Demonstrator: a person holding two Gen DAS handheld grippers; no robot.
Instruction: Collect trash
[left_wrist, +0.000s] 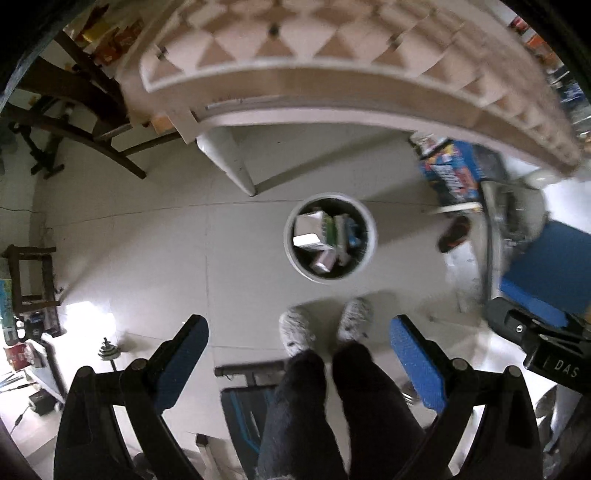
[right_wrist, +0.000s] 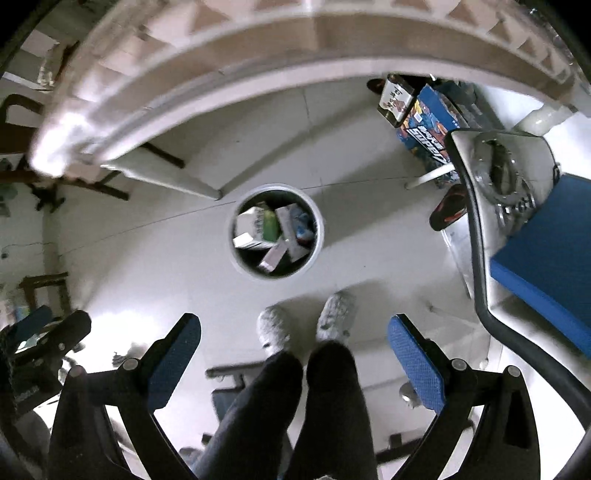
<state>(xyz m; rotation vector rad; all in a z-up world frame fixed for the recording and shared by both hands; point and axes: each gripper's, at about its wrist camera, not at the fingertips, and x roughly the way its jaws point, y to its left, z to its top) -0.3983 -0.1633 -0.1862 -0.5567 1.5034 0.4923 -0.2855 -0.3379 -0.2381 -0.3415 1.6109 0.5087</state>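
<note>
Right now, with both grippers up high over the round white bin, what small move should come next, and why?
Probably turn away from the round white bin toward the table to look for more trash. Both the left gripper and the right gripper stand open and empty, pointing down at the floor, while cartons and wrappers already lie inside the bin. No loose trash shows on the floor nearby.

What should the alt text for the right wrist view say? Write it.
Looking straight down, a round white trash bin on the tiled floor holds cartons and boxes. The right gripper hangs open and empty above the person's slippered feet, beside a white table.
</note>
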